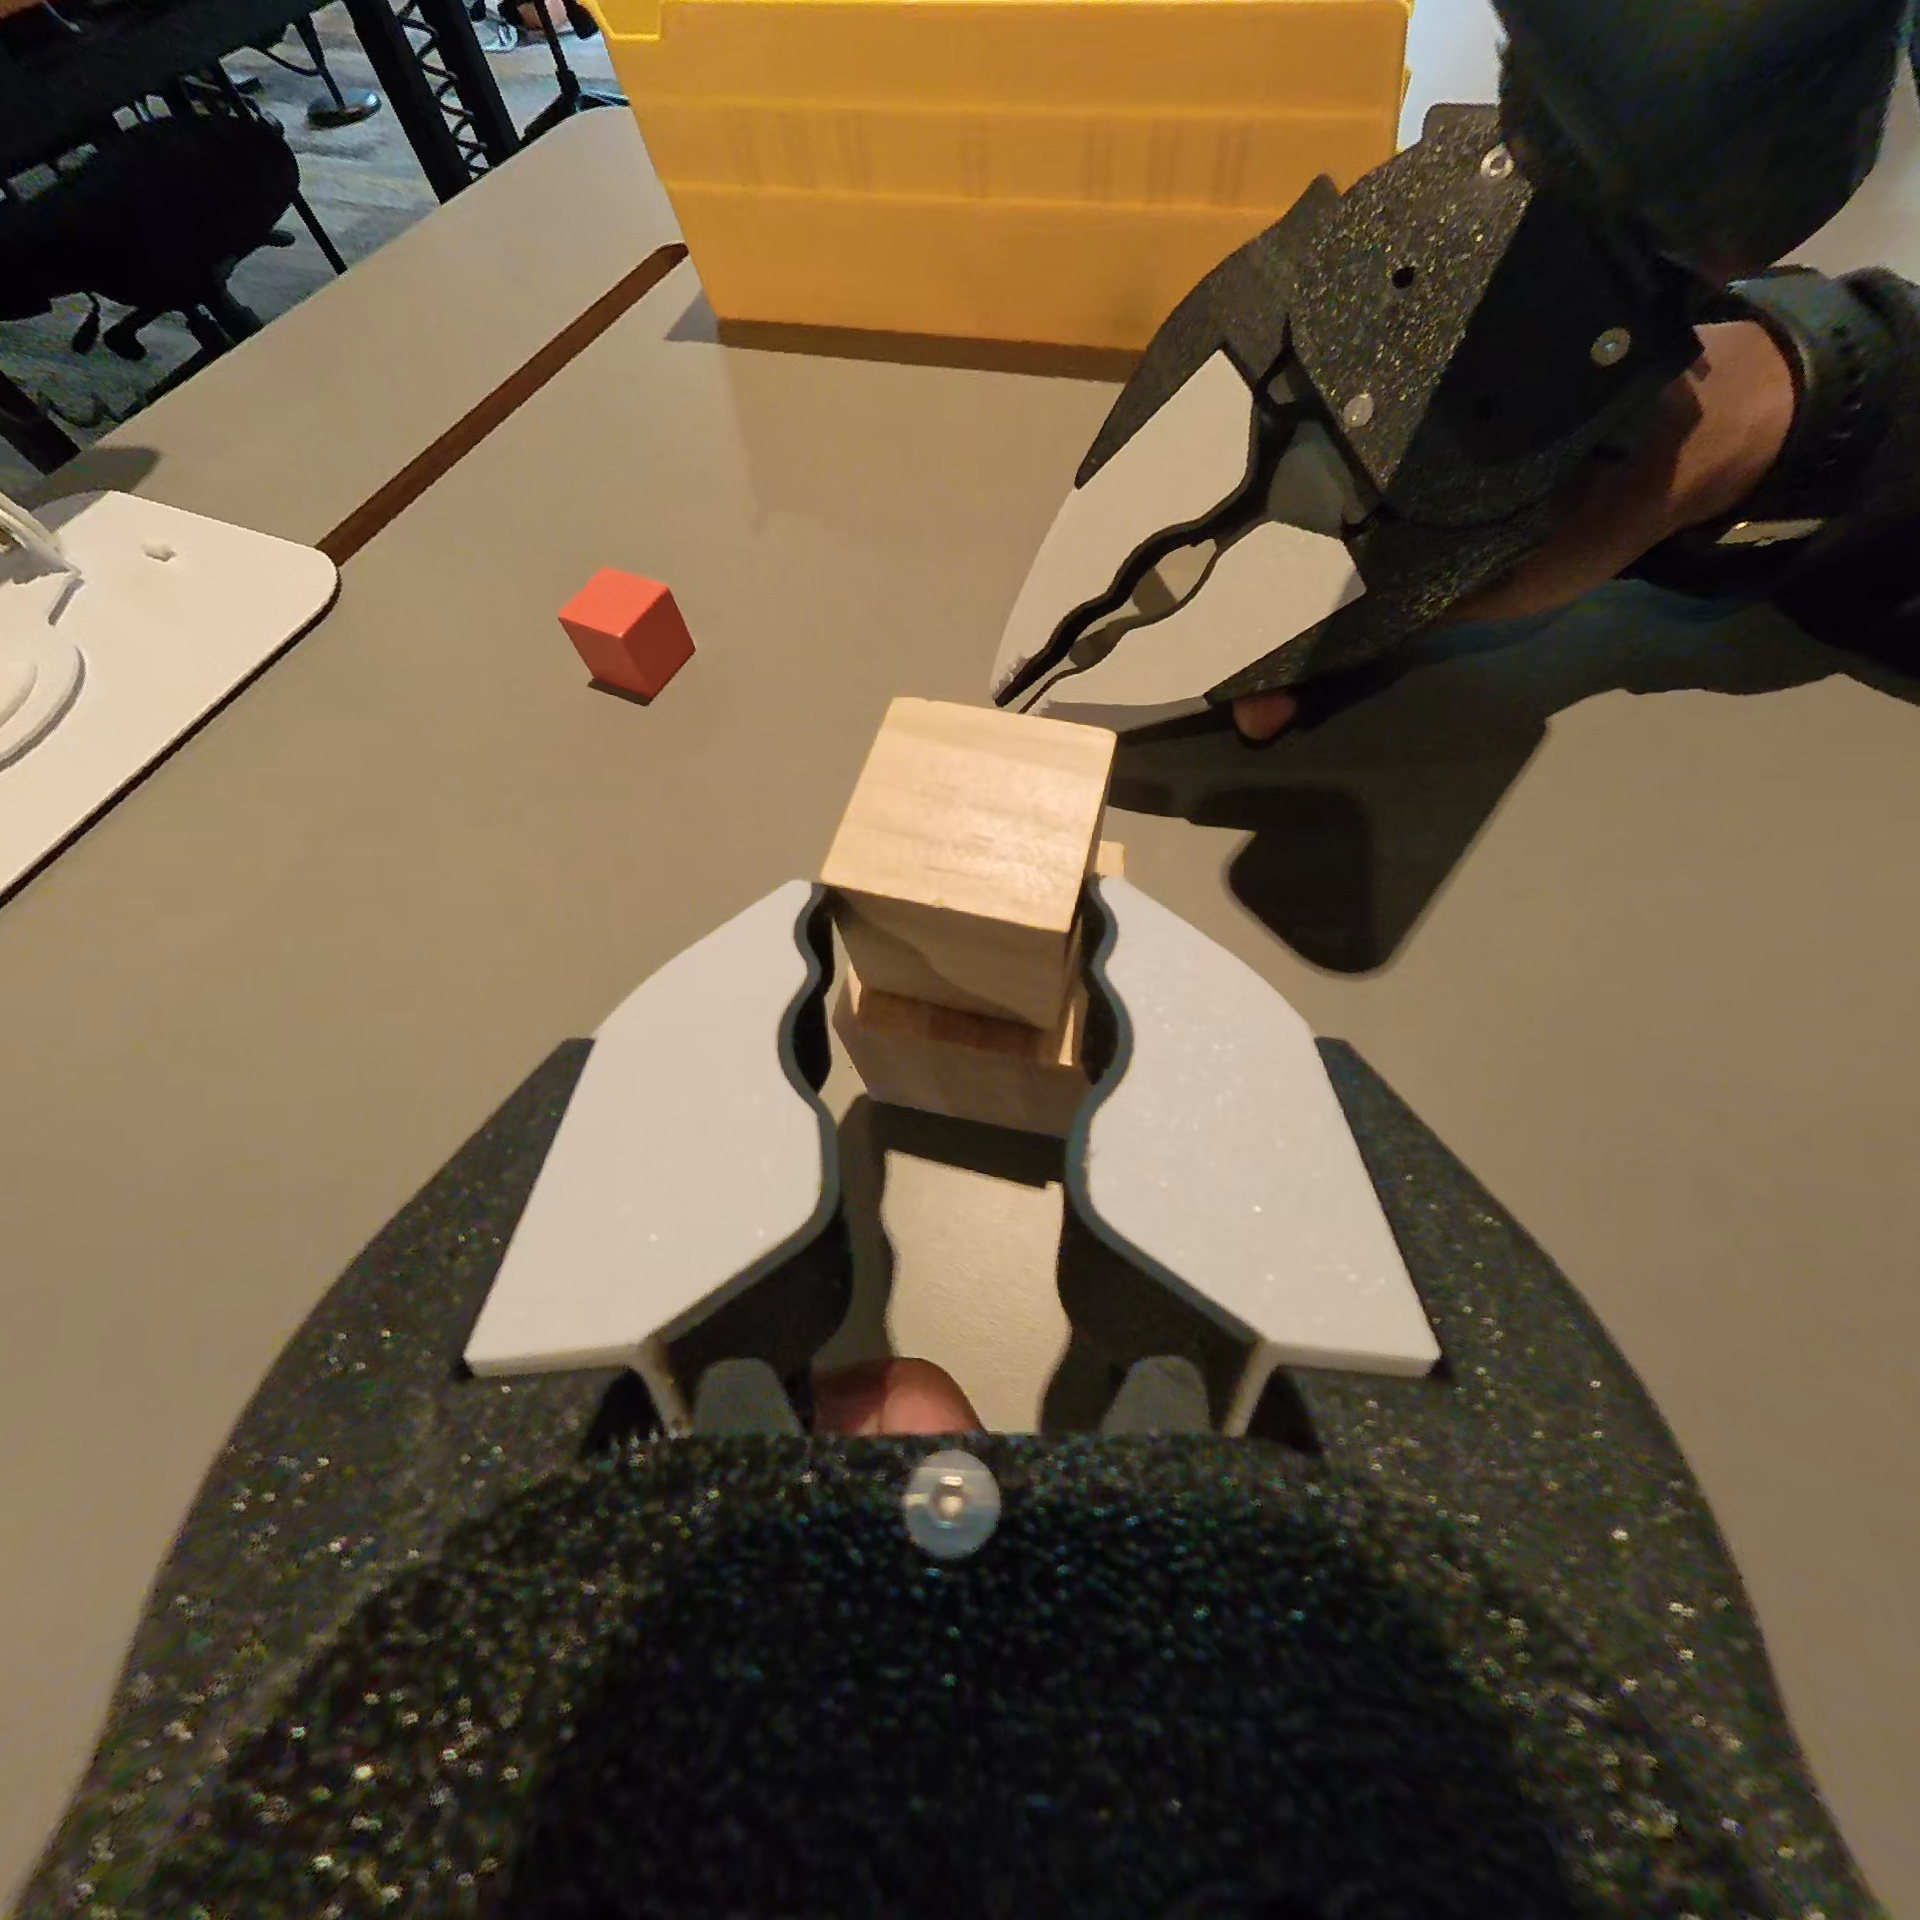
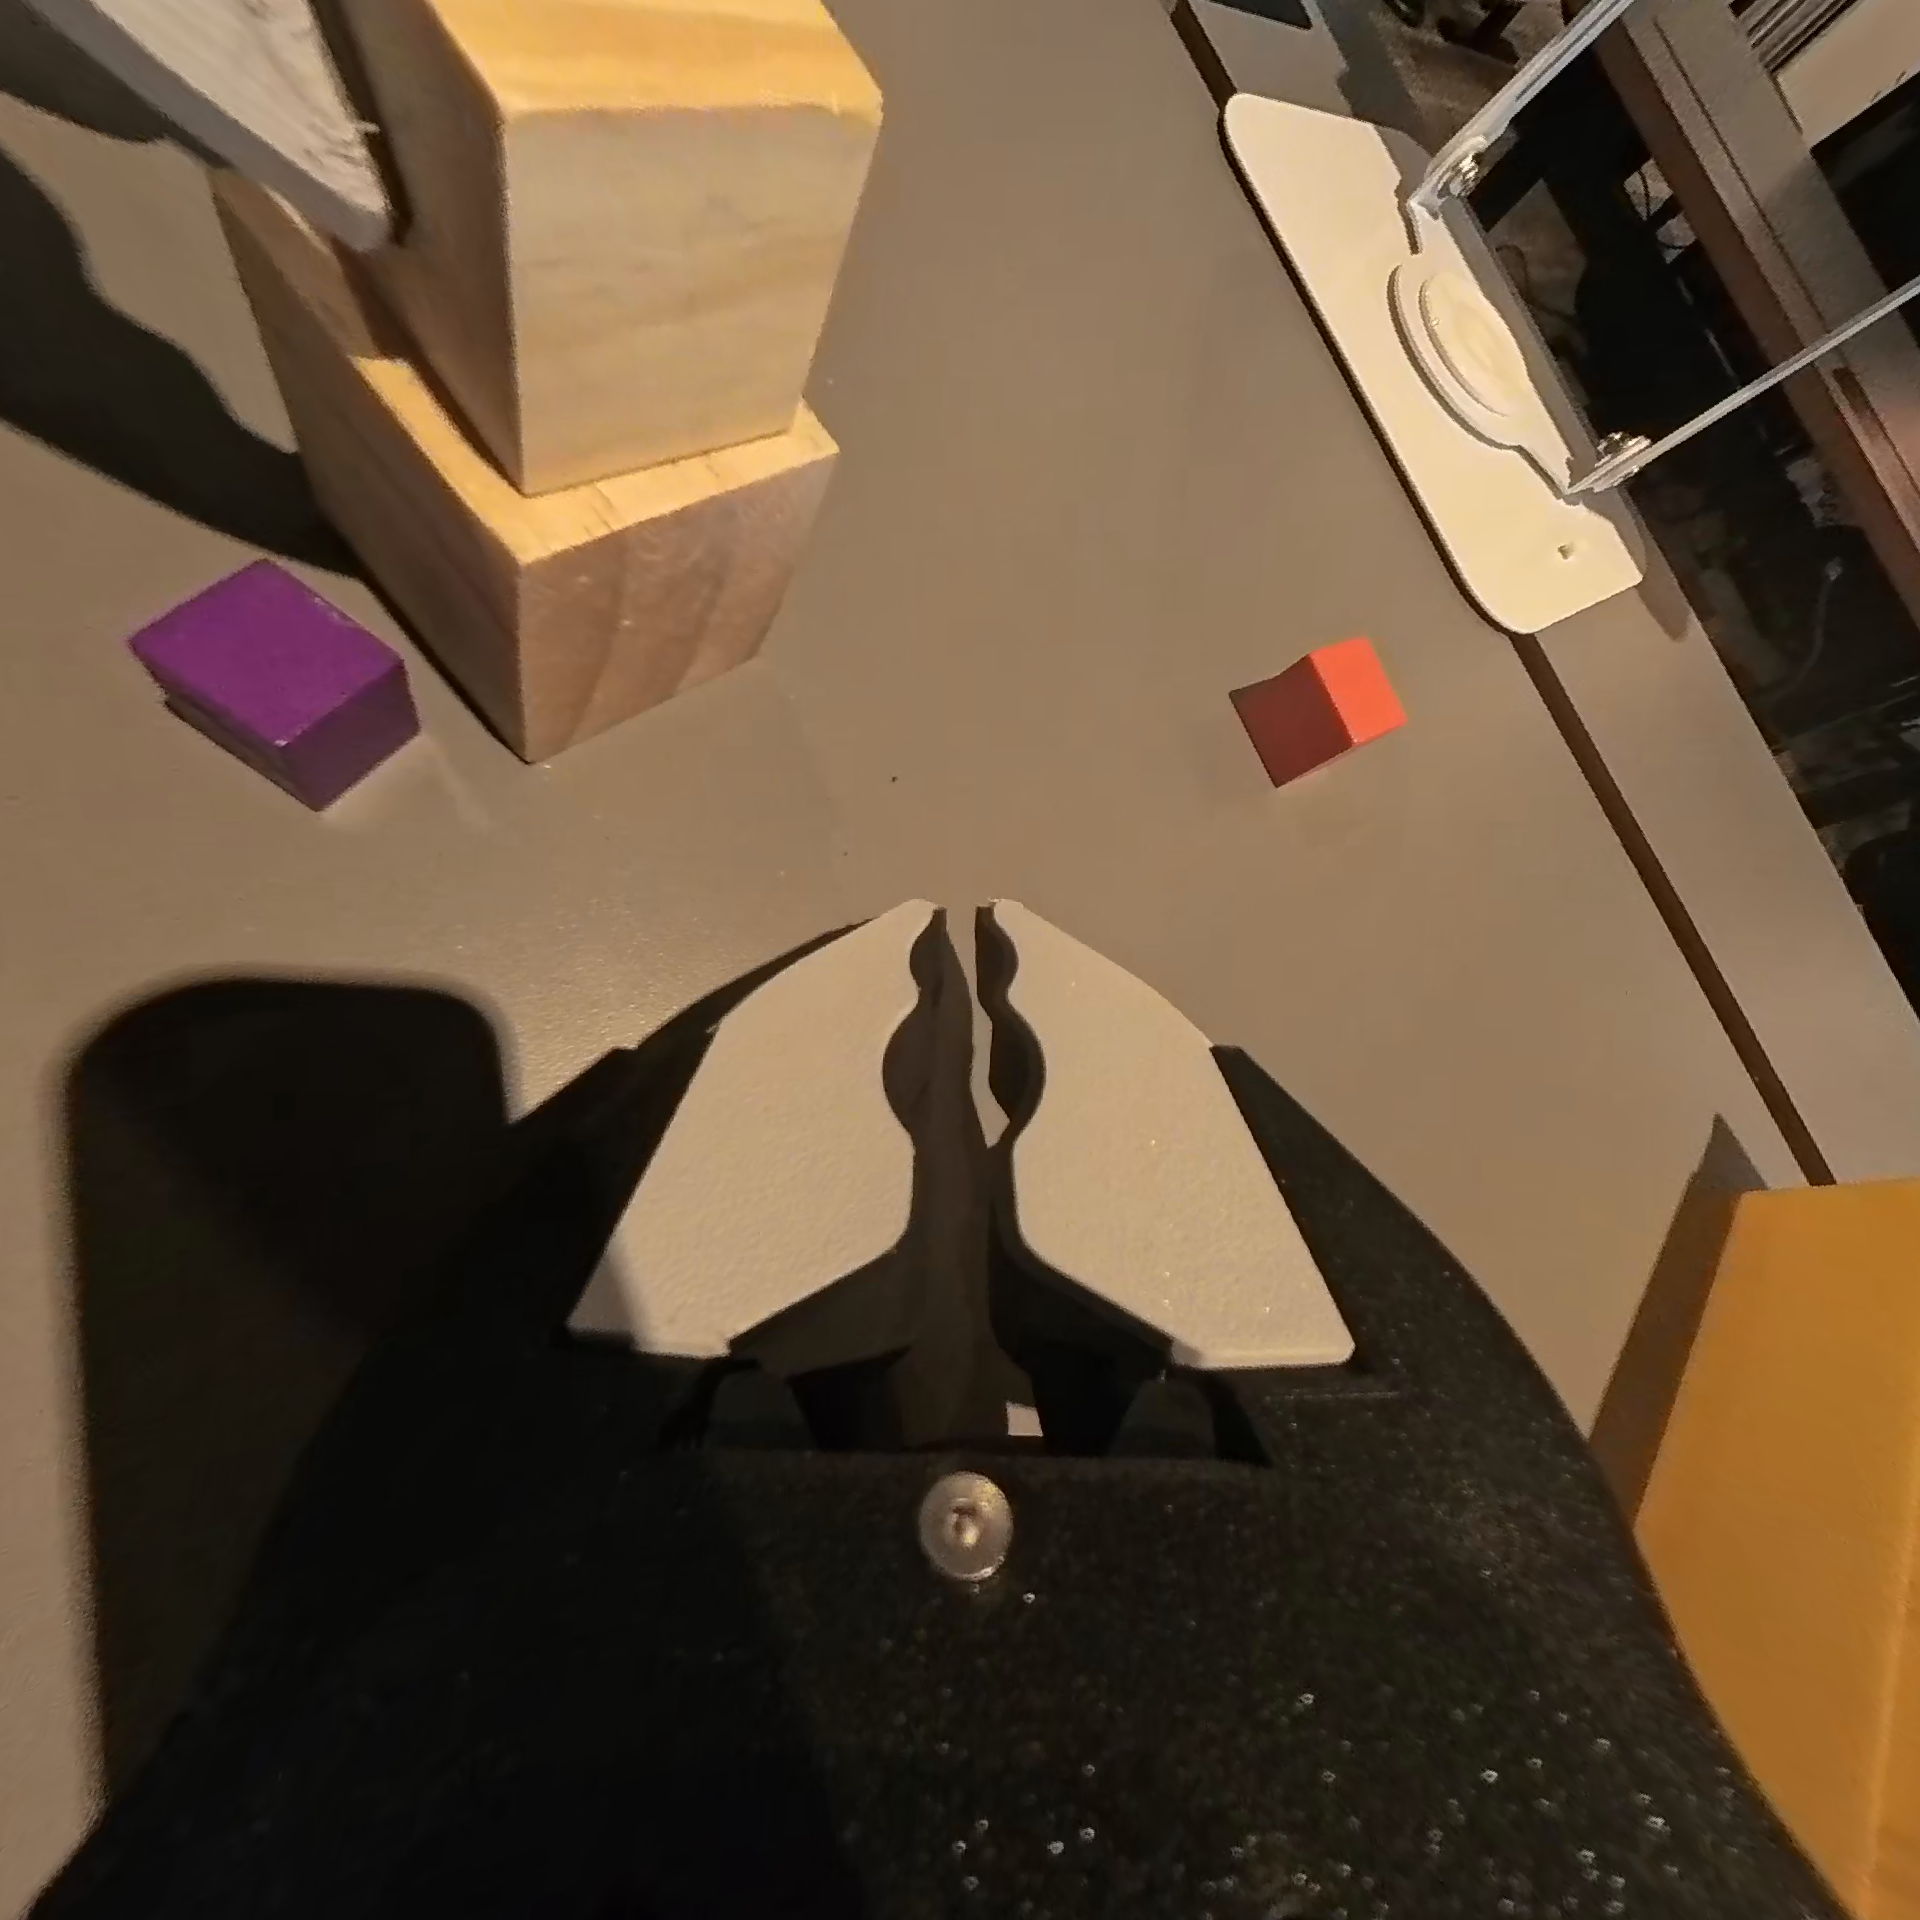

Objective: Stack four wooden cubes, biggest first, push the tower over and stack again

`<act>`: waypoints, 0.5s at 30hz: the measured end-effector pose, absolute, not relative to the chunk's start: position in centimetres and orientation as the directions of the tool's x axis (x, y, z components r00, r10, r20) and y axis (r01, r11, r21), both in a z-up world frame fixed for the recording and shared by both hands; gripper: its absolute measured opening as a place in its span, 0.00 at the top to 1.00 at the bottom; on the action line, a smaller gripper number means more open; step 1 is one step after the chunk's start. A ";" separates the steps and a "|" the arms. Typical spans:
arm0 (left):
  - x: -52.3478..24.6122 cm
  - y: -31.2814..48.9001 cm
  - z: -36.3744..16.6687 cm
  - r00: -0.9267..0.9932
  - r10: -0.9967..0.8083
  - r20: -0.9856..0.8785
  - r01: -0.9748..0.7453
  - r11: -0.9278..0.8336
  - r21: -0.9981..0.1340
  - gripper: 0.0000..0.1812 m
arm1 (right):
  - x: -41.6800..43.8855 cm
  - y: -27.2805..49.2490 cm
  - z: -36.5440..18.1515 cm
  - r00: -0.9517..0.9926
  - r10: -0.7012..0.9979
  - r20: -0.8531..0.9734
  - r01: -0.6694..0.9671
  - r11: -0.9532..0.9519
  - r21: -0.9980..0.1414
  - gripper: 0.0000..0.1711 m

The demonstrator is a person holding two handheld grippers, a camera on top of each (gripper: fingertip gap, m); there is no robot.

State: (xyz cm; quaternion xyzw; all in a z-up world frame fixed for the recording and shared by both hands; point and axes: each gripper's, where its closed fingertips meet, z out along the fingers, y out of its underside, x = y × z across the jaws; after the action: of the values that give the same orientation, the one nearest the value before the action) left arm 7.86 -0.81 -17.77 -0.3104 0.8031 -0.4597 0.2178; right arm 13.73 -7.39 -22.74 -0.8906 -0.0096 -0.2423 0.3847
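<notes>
Pale wood: the second cube (image 1: 966, 847) sits askew on the biggest cube (image 2: 582, 592), clamped by the left gripper (image 1: 956, 935). Square it, then release gently. The right gripper (image 2: 961, 914), nearly closed and empty, hovers nearby. Purple block (image 2: 275, 681) and red cube (image 2: 1320, 707) lie on the grey table (image 1: 416, 935).

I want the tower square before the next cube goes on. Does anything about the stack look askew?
Yes. The upper wooden cube, gripped by the left tool, sits twisted and off-centre on the bottom cube, overhanging one edge. The purple block and red cube lie loose on the table.
</notes>
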 end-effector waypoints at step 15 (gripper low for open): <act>7.4 -0.6 -18.1 -0.739 -0.670 -0.066 -0.295 0.411 -0.863 0.66 | 13.8 -7.4 -22.7 0.884 -0.168 0.437 0.204 -0.702 -0.682 0.97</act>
State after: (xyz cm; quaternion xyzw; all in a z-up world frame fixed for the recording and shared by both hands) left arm 7.38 -0.62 -18.10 -0.2964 0.8142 -0.4546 0.2061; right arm 13.76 -7.38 -22.72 -0.8905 -0.0101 -0.2411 0.3858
